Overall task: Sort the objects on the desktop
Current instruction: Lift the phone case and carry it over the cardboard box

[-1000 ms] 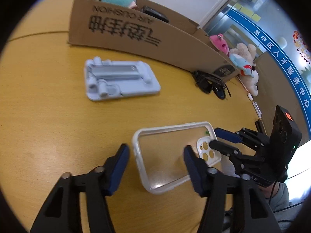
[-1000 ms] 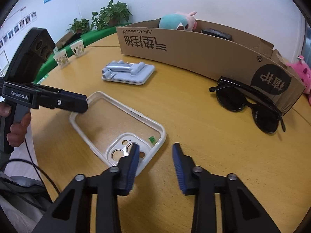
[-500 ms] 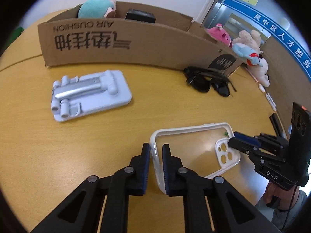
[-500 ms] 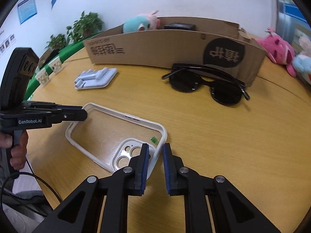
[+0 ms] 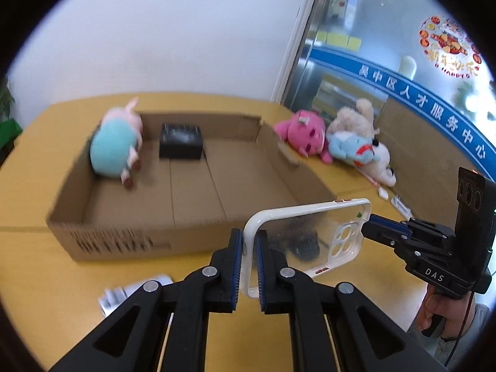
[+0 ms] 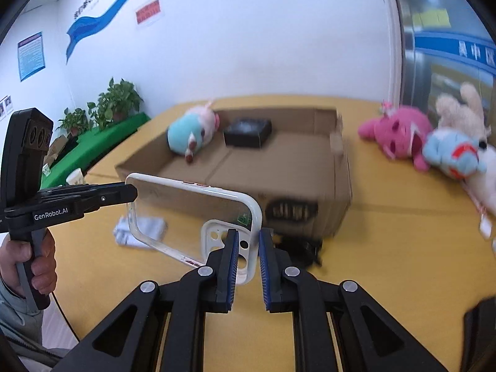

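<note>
A clear phone case with a white rim (image 5: 307,235) is held in the air above the yellow table, in front of an open cardboard box (image 5: 192,186). My left gripper (image 5: 248,266) is shut on its plain end. My right gripper (image 6: 248,257) is shut on its camera-hole end (image 6: 223,235). In the left wrist view the right gripper (image 5: 372,223) meets the case's far edge. In the right wrist view the left gripper (image 6: 131,192) meets its far corner. Black sunglasses (image 6: 300,248) lie on the table below the case.
The box holds a teal and pink plush (image 5: 116,145) and a small black box (image 5: 181,141). A grey phone stand (image 6: 139,229) lies on the table at the left. Several plush toys (image 5: 338,142) lie right of the box. Potted plants (image 6: 102,108) stand beyond the table.
Both grippers closed on the case's ends while it lay on the table, then lifted it together. Both views have tilted up and now look down into the box.
</note>
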Demonstrator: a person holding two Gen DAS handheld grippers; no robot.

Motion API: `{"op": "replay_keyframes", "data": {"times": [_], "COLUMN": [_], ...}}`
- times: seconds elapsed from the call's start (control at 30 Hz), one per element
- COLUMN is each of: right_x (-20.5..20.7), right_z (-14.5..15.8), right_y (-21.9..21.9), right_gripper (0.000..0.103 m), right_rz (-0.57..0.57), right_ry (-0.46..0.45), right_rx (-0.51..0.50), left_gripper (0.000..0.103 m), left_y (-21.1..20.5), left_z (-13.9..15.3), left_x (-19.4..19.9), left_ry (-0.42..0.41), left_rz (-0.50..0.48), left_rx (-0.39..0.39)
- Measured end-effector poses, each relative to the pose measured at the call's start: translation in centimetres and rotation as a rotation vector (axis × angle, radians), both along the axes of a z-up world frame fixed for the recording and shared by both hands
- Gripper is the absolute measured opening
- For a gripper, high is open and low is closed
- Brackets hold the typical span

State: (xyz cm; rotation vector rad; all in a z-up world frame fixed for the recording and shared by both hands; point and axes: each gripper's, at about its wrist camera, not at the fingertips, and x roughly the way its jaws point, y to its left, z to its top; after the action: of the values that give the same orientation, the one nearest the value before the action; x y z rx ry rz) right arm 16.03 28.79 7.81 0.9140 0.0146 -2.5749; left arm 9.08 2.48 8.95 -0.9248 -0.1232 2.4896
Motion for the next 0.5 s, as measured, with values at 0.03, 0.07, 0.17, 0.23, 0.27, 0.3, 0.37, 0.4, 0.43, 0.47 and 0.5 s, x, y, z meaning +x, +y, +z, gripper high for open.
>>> {"op": "replay_keyframes", "data": {"times": [0.03, 0.07, 0.17, 0.23, 0.27, 0.3, 0.37, 0.4, 0.43, 0.47, 0.5], "right_x": [-0.5, -1.1, -2.8, -4.2, -5.1, -5.9, -7.8, -8.7, -9.4, -10.3, -11.2], "right_z": [1.0, 2.4, 5.2, 6.7, 7.4, 7.9, 8.8, 9.1, 9.2, 9.2, 9.2], "right_y": [-0.3, -0.7, -1.9, -2.7, -3.1, -3.5, -4.2, -4.6, -5.0, -5.5, -5.8], "right_gripper": [0.012, 0.012, 0.012, 0.012, 0.012, 0.012, 0.012, 0.012, 0.012, 0.012, 0.012], "right_rz": [0.009, 0.024, 0.056, 0.079, 0.092, 0.104, 0.132, 0.146, 0.156, 0.165, 0.171], "right_ry": [0.025, 0.059, 0.126, 0.159, 0.171, 0.179, 0.188, 0.187, 0.184, 0.177, 0.170], "right_rx": [-0.003, -0.011, -0.028, -0.043, -0.051, -0.056, -0.074, -0.083, -0.090, -0.098, -0.103], "left_gripper": [0.008, 0.008, 0.008, 0.008, 0.008, 0.008, 0.008, 0.008, 0.008, 0.008, 0.008], "left_y": [-0.3, -0.7, -2.0, -2.8, -3.1, -3.5, -4.1, -4.5, -4.8, -5.1, -5.4], "left_z": [1.0, 2.0, 5.0, 6.5, 7.2, 7.8, 8.5, 8.8, 8.9, 8.9, 8.8], "left_x": [-0.5, -1.1, -3.2, -4.5, -5.1, -5.7, -6.9, -7.8, -8.4, -9.1, -9.8], "left_ry": [0.020, 0.041, 0.101, 0.131, 0.145, 0.158, 0.170, 0.170, 0.168, 0.165, 0.159], "left_rz": [0.007, 0.014, 0.042, 0.063, 0.070, 0.077, 0.090, 0.098, 0.103, 0.109, 0.115], "left_rx": [0.003, 0.006, 0.017, 0.019, 0.019, 0.017, 0.010, 0.009, 0.006, 0.000, -0.008]}}
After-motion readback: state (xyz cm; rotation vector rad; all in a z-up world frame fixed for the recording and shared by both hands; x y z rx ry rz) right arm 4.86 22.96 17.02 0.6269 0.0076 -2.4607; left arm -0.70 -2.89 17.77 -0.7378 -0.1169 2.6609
